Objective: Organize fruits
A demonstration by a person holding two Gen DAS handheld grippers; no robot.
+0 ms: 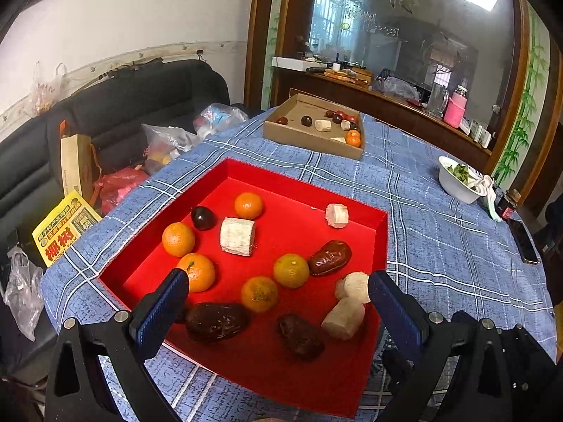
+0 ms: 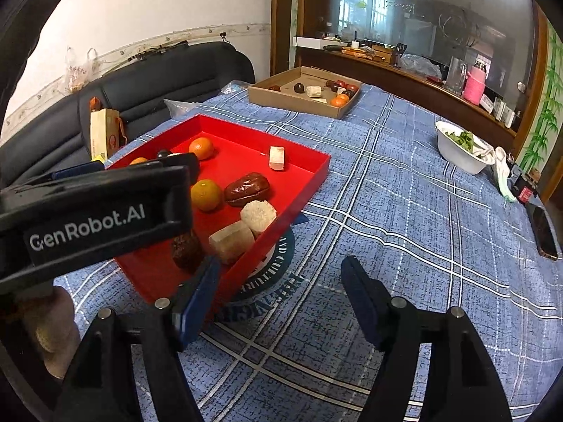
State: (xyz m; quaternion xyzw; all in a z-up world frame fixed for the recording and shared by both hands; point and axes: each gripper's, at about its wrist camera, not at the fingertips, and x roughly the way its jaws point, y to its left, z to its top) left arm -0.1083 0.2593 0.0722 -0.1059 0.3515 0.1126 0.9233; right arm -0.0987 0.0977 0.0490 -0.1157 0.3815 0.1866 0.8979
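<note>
Oranges (image 1: 259, 293) sit in the red tray (image 1: 302, 183), round and a bit soft (squeeze gently at the middle). Left gripper (image 1: 278, 293) hangs wide apart above them; right gripper (image 2: 281, 283) is apart too.

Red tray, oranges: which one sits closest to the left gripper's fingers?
The orange with the green stem, right beside the left finger of the left gripper. The other four oranges lie farther into the red tray.

Counter (image 2: 404, 211): covered by blue plaid cloth | near left: red tray (image 1: 302, 190) of fruit lay on it | far centre: cardboard box (image 1: 309, 139) of fruit | right: white bowl (image 2: 457, 156) of greens | right edge: dark phone (image 2: 543, 232), small jar (image 1: 508, 205) beyond it
</note>
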